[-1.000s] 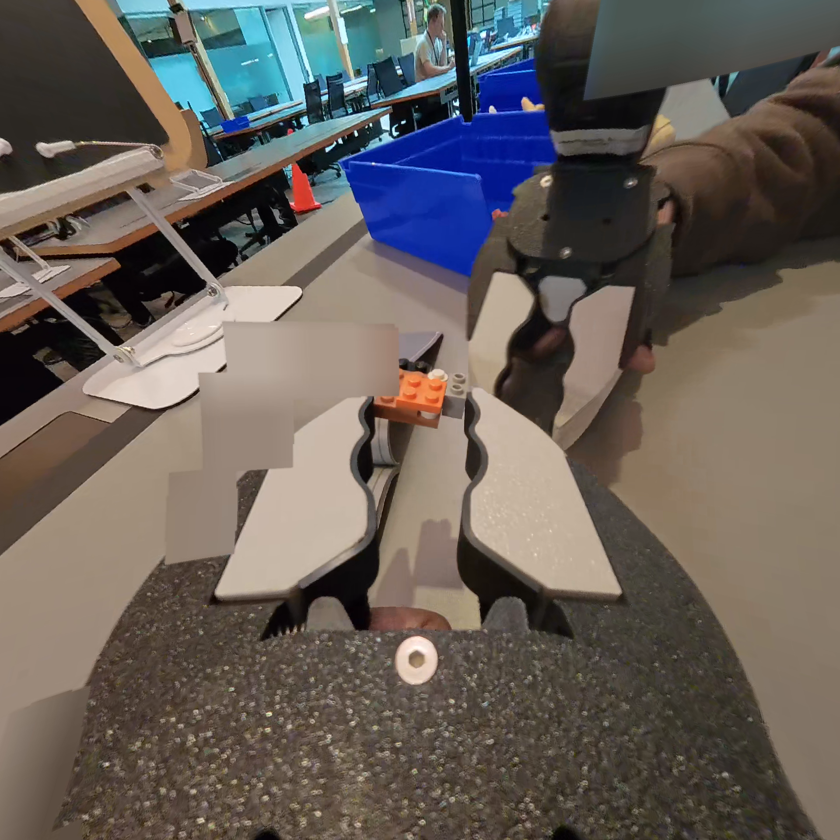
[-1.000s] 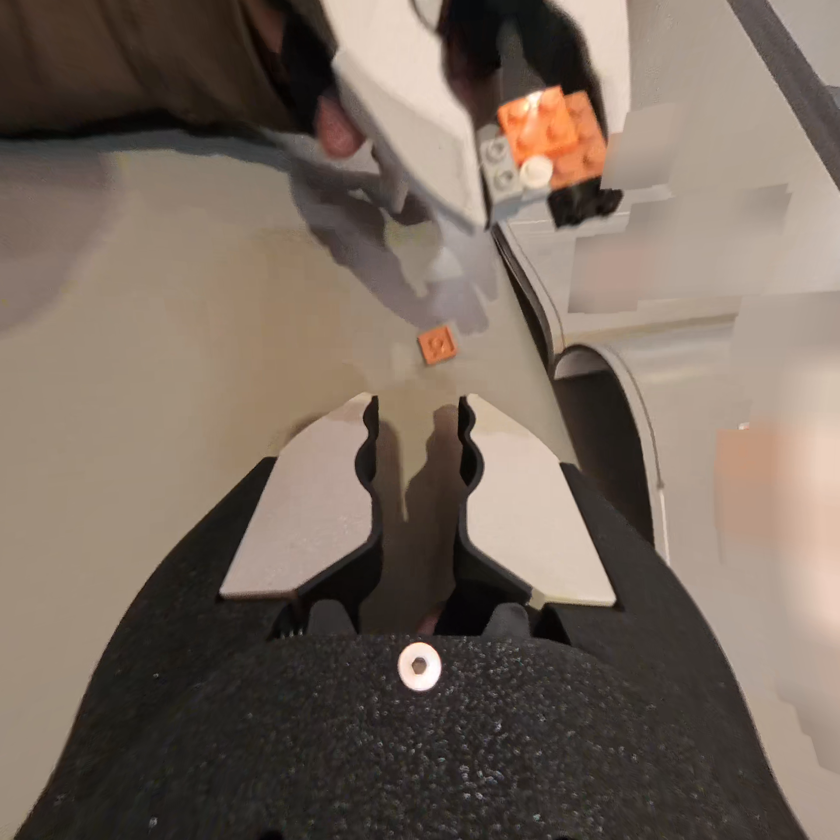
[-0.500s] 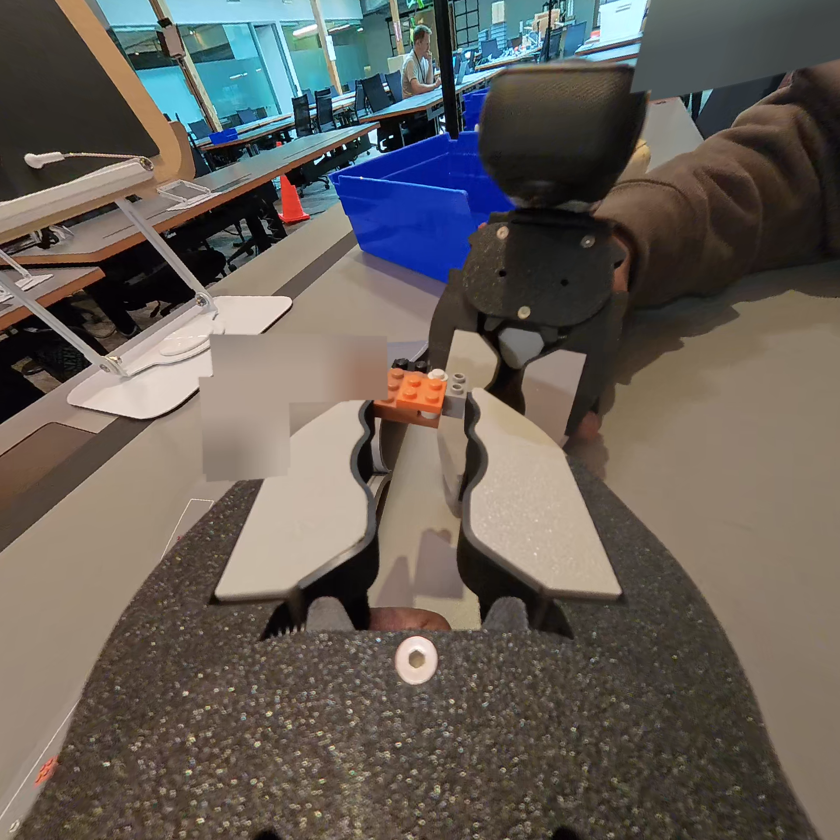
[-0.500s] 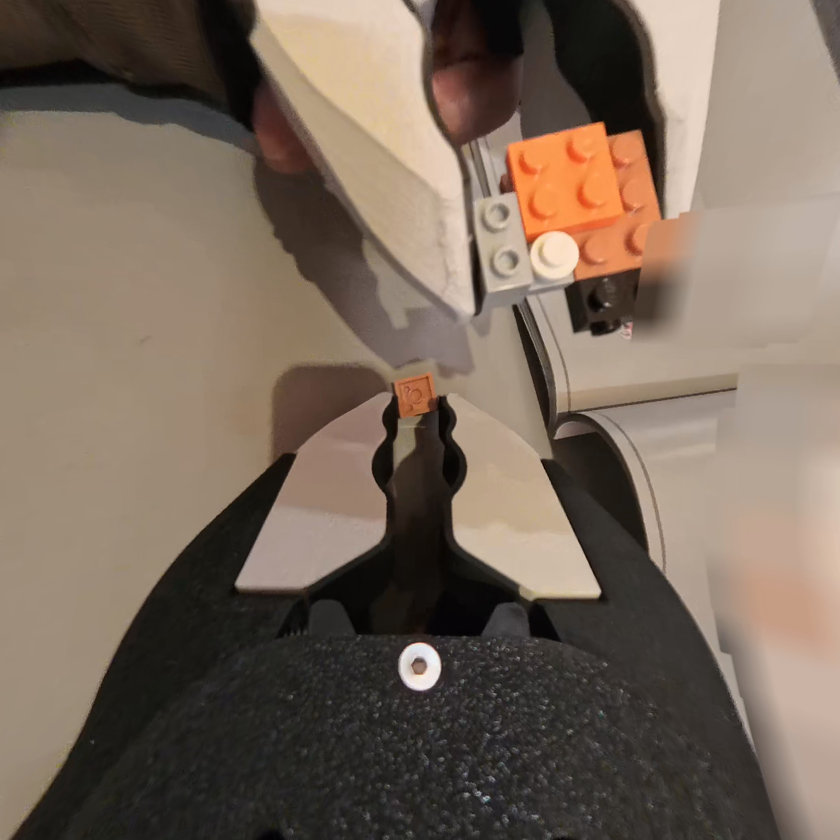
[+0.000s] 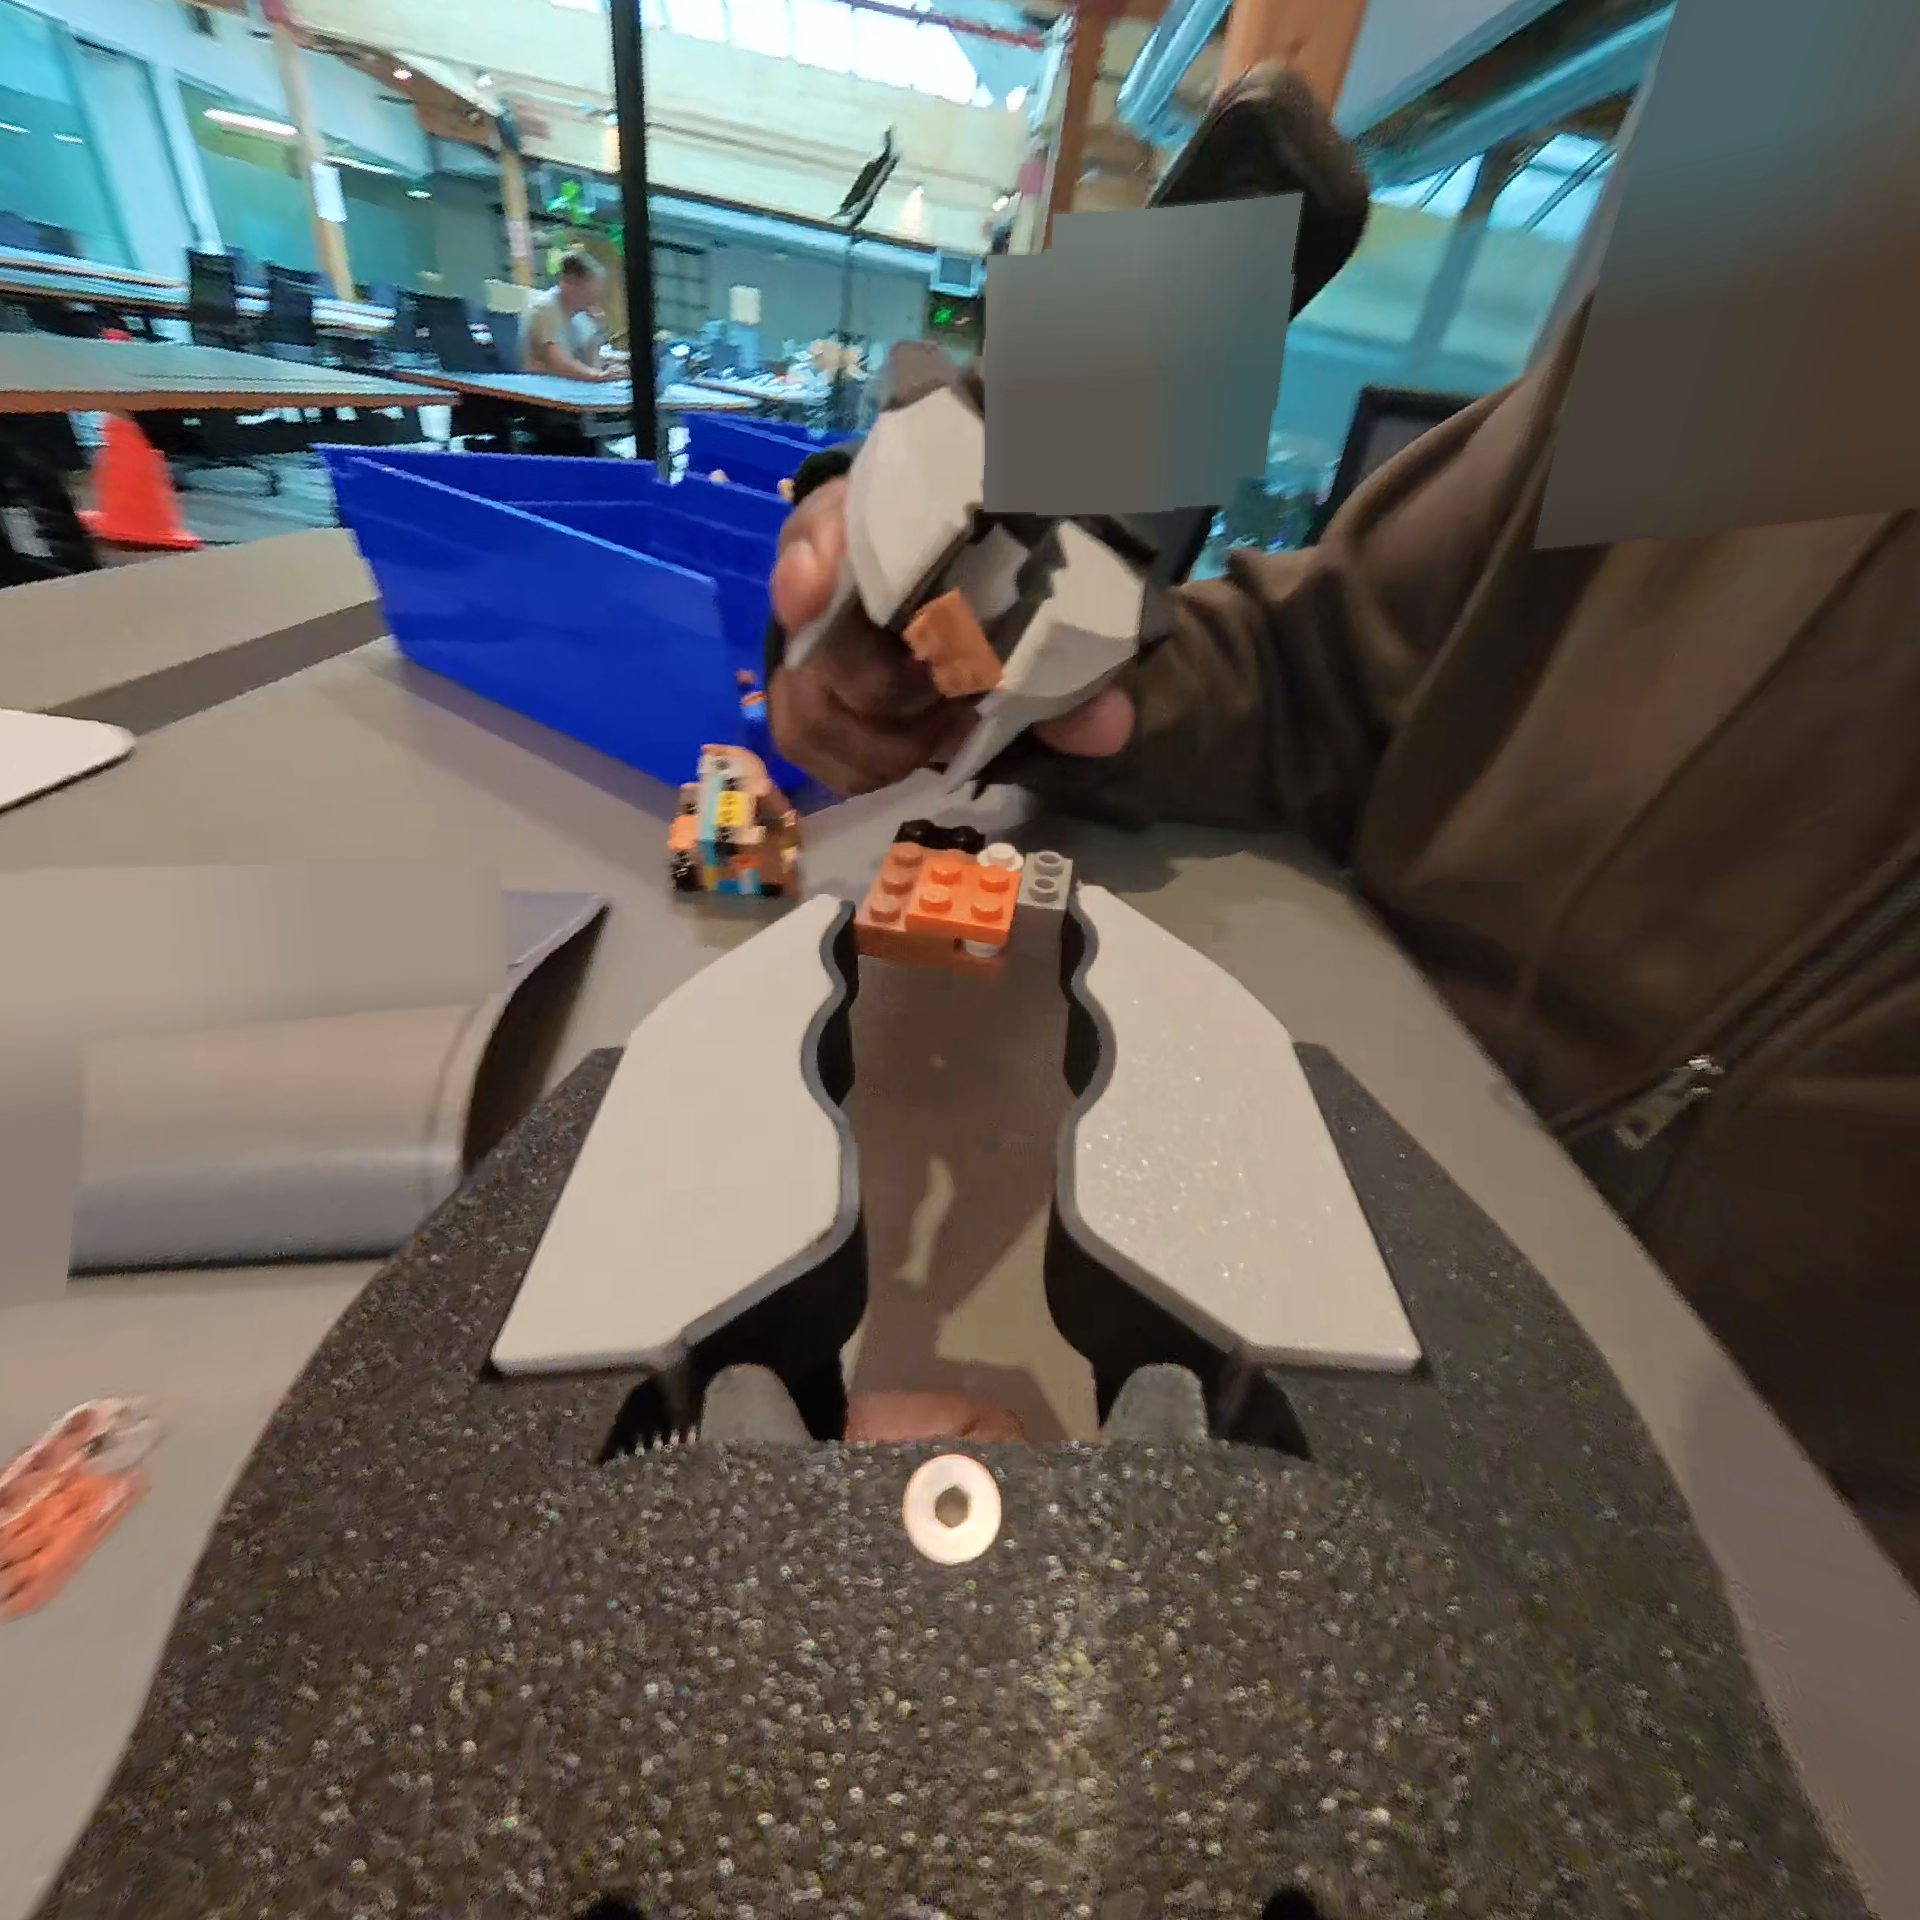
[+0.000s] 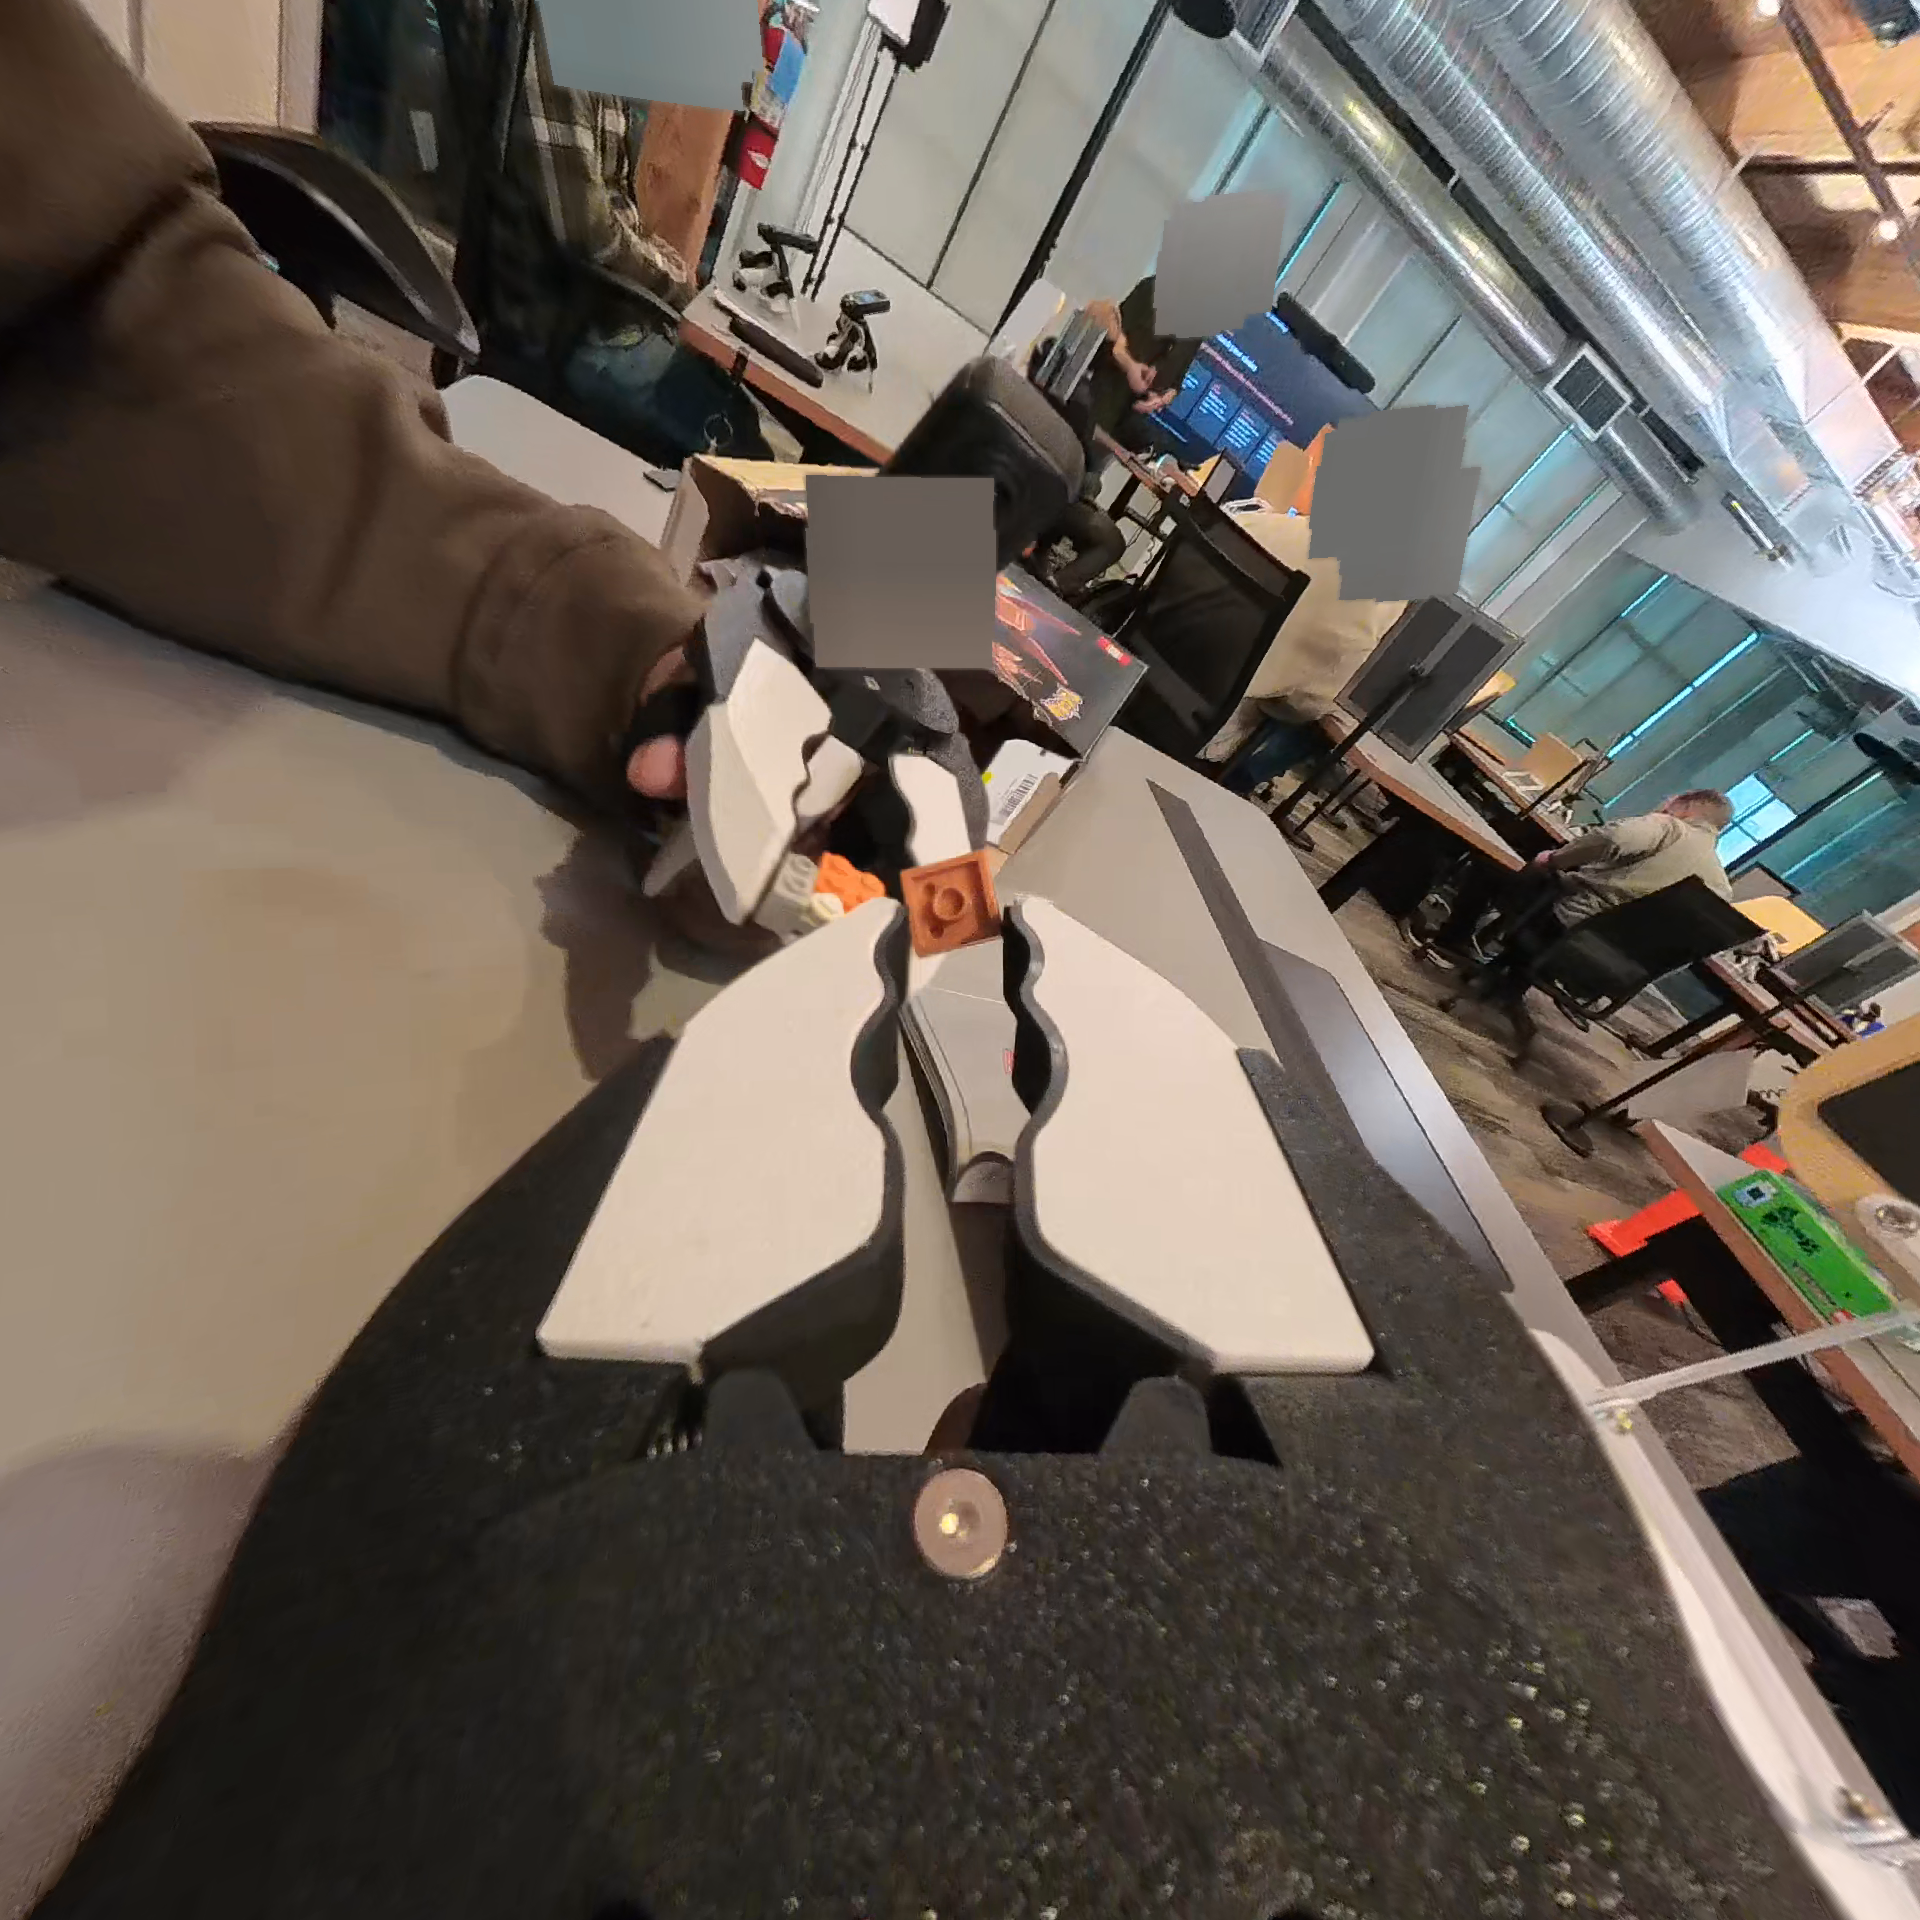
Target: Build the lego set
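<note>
Left gripper (image 5: 958, 914) clenched on an orange-and-grey lego assembly (image 5: 954, 902), held off the grey table (image 5: 312, 748). Right gripper (image 6: 951, 920) pinches a small orange plate (image 6: 949, 912) at its fingertips, raised just beside the assembly. A finished small lego figure (image 5: 732, 840) stands by the blue bin (image 5: 561, 603).

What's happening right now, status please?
Left gripper shut on the assembly. Right gripper shut on small brown plate, raised beside it. Nothing between them.
</note>
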